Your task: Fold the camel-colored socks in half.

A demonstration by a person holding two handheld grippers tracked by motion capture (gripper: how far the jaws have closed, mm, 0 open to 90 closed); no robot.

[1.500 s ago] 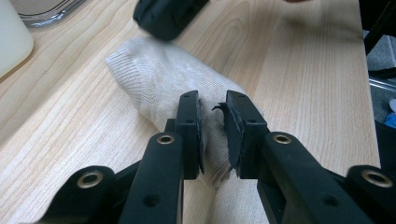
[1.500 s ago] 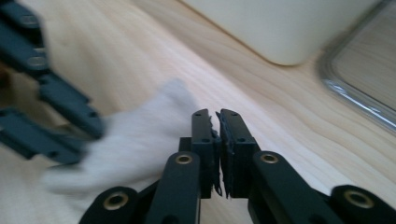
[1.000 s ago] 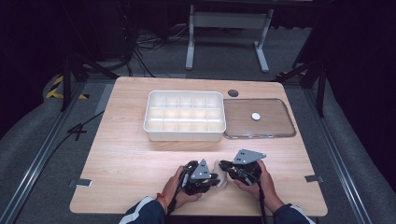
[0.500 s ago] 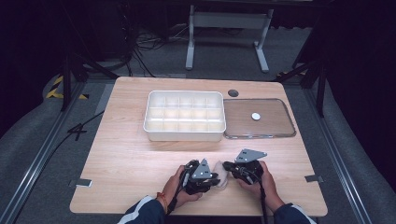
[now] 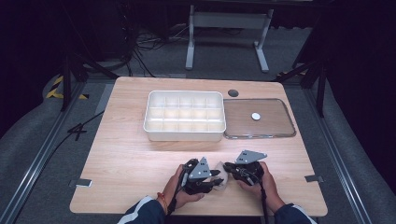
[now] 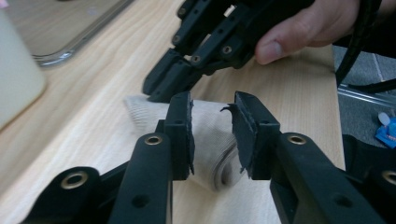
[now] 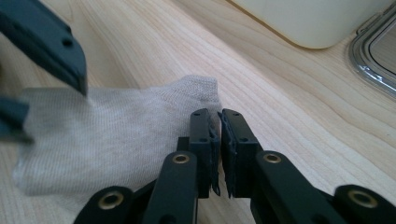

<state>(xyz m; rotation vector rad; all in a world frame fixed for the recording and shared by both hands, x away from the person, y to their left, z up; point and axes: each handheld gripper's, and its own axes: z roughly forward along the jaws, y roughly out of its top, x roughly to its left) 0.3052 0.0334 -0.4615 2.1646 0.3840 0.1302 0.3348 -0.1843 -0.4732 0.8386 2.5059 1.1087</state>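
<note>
A beige sock (image 5: 222,174) lies on the wooden table (image 5: 126,158) near its front edge, between the two hand-held grippers. My left gripper (image 6: 212,135) straddles the folded end of the sock (image 6: 210,140). Its jaws have just been opening and the pads stand slightly off the cloth. My right gripper (image 7: 219,135) is shut on a thin edge of the sock (image 7: 116,135). In the left gripper view the right gripper (image 6: 159,91) comes down onto the sock's far end. In the high view the left gripper (image 5: 215,180) and the right gripper (image 5: 228,167) point at each other.
A white compartment box (image 5: 185,114) stands at the middle of the table. To its right lies a clear flat lid (image 5: 275,126) with a small white disc (image 5: 255,116) on it. The table's front edge runs just under the hands.
Both hands have stayed where they were. A little more of the pale sock shows between the two grippers than a second ago.
</note>
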